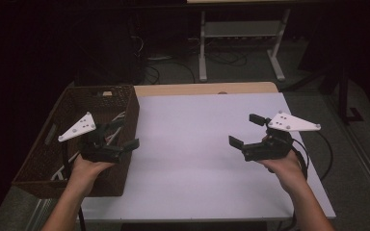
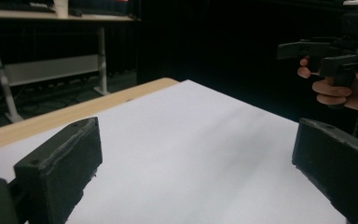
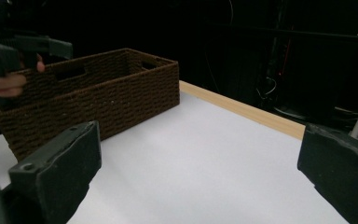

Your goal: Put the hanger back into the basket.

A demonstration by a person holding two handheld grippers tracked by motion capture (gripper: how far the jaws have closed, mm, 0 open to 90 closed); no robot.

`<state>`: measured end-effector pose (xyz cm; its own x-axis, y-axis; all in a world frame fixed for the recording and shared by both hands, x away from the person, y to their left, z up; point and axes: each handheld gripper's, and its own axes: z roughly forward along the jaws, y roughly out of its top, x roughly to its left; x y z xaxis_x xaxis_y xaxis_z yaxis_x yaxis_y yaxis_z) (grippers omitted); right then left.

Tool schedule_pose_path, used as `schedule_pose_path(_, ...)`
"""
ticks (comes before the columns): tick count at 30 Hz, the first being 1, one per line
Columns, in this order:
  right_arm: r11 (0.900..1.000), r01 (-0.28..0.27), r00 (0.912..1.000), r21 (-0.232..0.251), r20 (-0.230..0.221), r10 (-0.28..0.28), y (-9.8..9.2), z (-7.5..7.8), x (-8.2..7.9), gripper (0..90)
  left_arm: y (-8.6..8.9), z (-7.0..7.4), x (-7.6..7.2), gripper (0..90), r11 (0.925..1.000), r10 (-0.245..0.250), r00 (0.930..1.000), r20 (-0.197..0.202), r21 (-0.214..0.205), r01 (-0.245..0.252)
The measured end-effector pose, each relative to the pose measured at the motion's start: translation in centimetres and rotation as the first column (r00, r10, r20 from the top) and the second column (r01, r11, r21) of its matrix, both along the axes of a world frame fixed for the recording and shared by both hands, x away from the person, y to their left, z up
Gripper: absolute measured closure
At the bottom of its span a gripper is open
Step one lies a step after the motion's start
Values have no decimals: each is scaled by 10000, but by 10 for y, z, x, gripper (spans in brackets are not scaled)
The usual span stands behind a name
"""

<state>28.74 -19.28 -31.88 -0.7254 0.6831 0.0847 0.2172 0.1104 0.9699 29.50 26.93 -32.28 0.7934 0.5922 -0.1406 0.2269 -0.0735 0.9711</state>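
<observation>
White cables inside the woven basket (image 1: 38, 159) are revealed from above; both tongs, left (image 1: 124, 134) and right (image 1: 246, 130), are held apart, empty.

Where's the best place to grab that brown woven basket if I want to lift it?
Probably the basket by a handle cutout in its end wall, with the left tool coming from above: one jaw through the slot, one over the rim. The upright woven walls are otherwise too broad to pinch.

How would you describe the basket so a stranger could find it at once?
Start at the white rectangular table top and go to its left edge. There sits the dark brown woven rectangular basket, beside the left gripper. It is the sole woven container there, with handle cut-outs.
</observation>
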Motion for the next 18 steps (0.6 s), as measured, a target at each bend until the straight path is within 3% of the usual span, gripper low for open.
schedule_pose_path(9, 10000, -2, 10000, 21, 59, 1, 3, 1, 2, 0, -2, -6, -2, 0, 9998, -8, 9998, 210, -208, 13)
schedule_pose_path(18, 9998, -131, 9999, -125, 20, 131, 5, 0, 2, 0, -1, -7, -2, 0, 9996, -97, 9999, 89, -271, 99)
